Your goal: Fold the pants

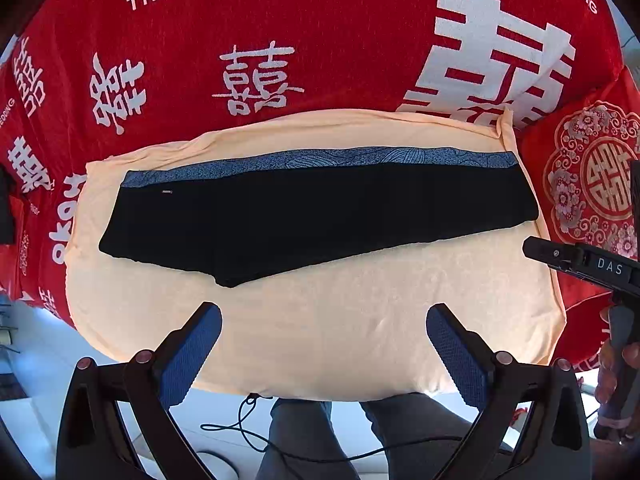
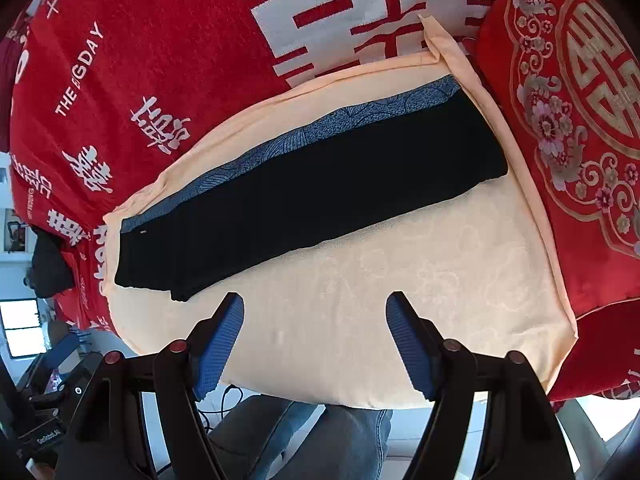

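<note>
Black pants lie flat on peach towel over the red bedspread, blue waistband on the far edge, already halved lengthwise. Left hand-held gripper and right hand-held gripper both wide, empty, hovering near side. Risk — pinching towel w/ pants, or top layer only, so fold skews.

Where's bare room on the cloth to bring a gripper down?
Free: the peach cloth strip between the black pants and its near edge, under both open grippers. Crowded: the far side, where the pants' blue waistband runs close to the cloth's edge.
</note>
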